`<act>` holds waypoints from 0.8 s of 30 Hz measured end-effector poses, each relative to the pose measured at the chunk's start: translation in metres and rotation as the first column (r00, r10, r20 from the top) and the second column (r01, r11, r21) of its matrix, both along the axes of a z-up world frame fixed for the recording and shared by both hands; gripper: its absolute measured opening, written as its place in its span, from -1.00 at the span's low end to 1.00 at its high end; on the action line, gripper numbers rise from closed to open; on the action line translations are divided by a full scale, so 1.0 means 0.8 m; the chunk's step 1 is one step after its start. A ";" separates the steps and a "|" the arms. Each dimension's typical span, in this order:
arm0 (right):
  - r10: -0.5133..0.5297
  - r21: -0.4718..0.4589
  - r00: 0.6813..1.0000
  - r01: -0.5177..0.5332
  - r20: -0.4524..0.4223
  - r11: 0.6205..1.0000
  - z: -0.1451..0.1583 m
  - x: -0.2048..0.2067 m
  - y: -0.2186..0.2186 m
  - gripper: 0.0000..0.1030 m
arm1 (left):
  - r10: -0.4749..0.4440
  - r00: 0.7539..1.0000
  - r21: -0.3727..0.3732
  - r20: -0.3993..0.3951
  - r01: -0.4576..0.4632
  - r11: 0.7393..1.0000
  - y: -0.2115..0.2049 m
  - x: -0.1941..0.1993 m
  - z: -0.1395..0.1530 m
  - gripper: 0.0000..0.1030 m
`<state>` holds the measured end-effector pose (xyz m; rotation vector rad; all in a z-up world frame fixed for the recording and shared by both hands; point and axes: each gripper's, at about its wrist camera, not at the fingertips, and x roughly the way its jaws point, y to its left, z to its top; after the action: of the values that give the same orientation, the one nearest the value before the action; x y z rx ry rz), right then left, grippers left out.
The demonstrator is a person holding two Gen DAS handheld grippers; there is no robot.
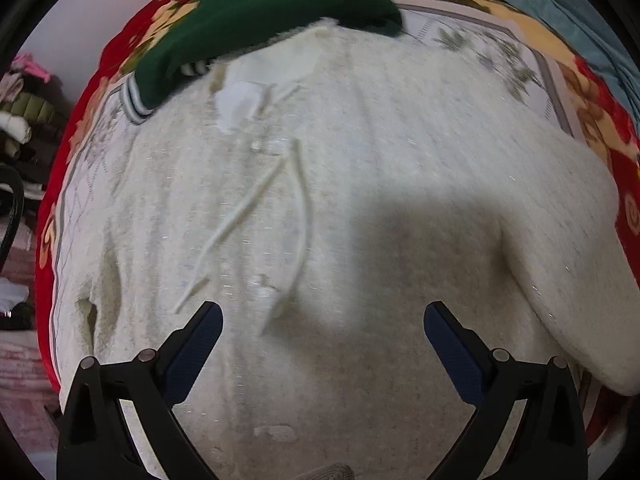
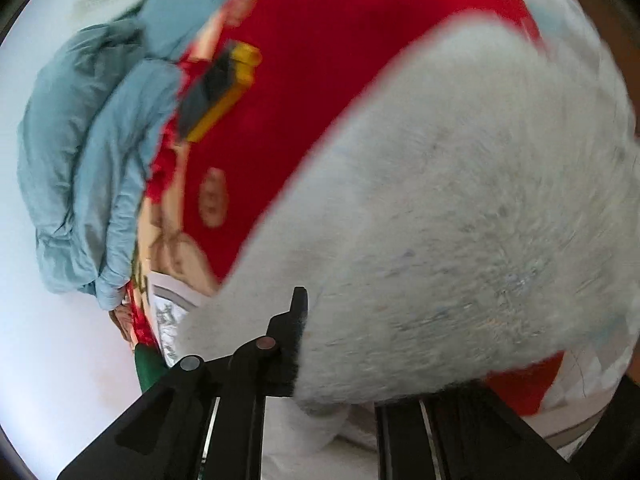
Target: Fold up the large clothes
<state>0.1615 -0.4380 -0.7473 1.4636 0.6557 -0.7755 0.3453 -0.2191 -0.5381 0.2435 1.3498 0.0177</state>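
A cream fluffy sweater [image 1: 360,208] lies spread flat on a red flowered blanket [image 1: 608,128] that covers the bed, filling most of the left wrist view. Its collar end points away from the camera, so its long axis runs from the near edge toward the far side. Two thin cream drawstrings [image 1: 296,216] trail down its middle from the collar. A white label [image 1: 240,102] sits inside the collar, but it is too blurred to read any writing.

A dark green garment [image 1: 272,12] with striped cuffs lies across the far end, overlapping the sweater's collar. A crumpled blue-grey quilt [image 2: 88,152] is bunched along the blanket's edge, and a yellow and dark object [image 2: 220,92] rests on the red blanket near it, too blurred to identify. Stacked clothes [image 1: 24,120] stand off to the left, well apart from the bed.

The left gripper [image 1: 323,320] hovers over the sweater's lower body with its jaws spread wide, holding nothing. The right gripper [image 2: 340,344] has its jaws clenched on a thick fold of the sweater [image 2: 460,220], which is raised off the blanket and covers the right-hand finger entirely; only the left-hand finger [image 2: 298,320] shows, pressed against the fabric. In the left wrist view this raised part appears as a sleeve [image 1: 572,272] at the sweater's right side.
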 end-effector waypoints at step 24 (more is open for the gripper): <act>0.721 -0.148 -0.194 -0.912 -0.665 -0.382 0.015 0.365 0.630 -0.65 | 0.591 0.806 0.071 0.008 -0.590 0.804 0.437 -0.025 -0.019 1.00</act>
<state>0.4537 0.0658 -0.7356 -0.2914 1.3311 0.2357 0.3250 0.1303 -0.5537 -0.1324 1.3949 0.5945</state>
